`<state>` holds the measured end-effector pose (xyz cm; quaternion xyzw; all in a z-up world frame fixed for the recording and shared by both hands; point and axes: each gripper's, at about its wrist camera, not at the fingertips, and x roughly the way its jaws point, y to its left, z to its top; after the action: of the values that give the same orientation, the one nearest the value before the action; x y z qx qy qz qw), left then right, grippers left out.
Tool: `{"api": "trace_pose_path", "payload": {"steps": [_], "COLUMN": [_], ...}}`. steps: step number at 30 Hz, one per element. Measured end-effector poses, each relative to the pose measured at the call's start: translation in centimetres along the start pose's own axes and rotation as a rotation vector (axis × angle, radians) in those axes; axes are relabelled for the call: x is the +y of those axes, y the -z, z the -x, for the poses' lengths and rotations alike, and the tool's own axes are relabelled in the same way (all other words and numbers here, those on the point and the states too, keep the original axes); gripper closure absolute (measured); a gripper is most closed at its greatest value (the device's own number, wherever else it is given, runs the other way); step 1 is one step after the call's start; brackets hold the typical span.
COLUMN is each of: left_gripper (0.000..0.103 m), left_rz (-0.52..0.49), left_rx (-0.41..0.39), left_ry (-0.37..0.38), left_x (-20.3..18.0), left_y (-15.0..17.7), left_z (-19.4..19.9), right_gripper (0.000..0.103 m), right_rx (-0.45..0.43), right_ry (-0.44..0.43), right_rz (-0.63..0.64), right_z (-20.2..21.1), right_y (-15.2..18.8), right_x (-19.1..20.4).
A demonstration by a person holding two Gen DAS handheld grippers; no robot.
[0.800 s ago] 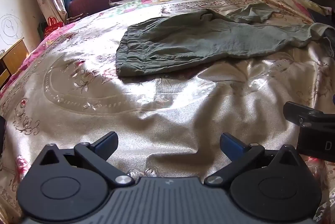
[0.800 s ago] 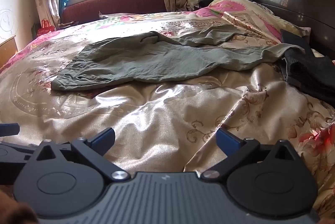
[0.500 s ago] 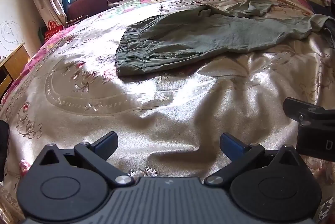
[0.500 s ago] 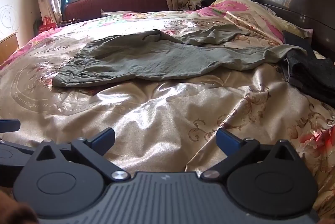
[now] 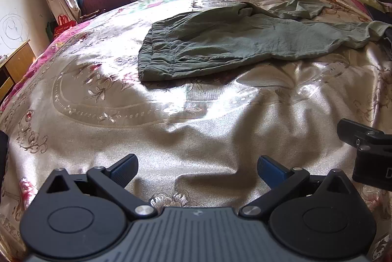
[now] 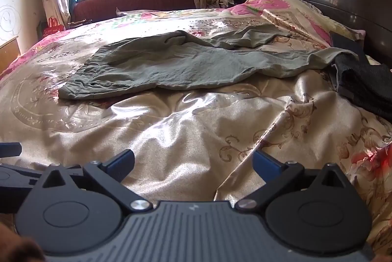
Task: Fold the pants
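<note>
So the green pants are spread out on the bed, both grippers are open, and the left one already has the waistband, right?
Not quite. The left gripper holds nothing: the left wrist view shows only bedspread between its open jaws, with the waistband well ahead. The green pants are spread out, and the right gripper is open too.

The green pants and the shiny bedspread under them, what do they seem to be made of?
The pants look like a thin matte woven cloth, perhaps cotton or linen: fine crinkles all over, no shine, and a gathered waistband. The bedspread looks like satin, likely synthetic or silk: bright window glare on its smooth folds and a woven flower pattern. Neither fibre can be told for sure.
</note>
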<state>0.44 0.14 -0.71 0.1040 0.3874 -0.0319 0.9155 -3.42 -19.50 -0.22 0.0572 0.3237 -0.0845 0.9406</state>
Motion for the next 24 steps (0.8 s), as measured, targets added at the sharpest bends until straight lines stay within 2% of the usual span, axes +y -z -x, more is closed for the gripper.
{"api": "trace_pose_path", "payload": {"steps": [24], "left_gripper": [0.000], "left_rz": [0.010], "left_rx": [0.019], "left_ry": [0.007], "left_x": [0.10], "left_y": [0.05], "left_z": [-0.14], "right_gripper": [0.001], "right_rx": [0.015], "right_ry": [0.001], "right_rz": [0.001], "right_z": [-0.22], "right_y": [0.11], "right_x": [0.01]}}
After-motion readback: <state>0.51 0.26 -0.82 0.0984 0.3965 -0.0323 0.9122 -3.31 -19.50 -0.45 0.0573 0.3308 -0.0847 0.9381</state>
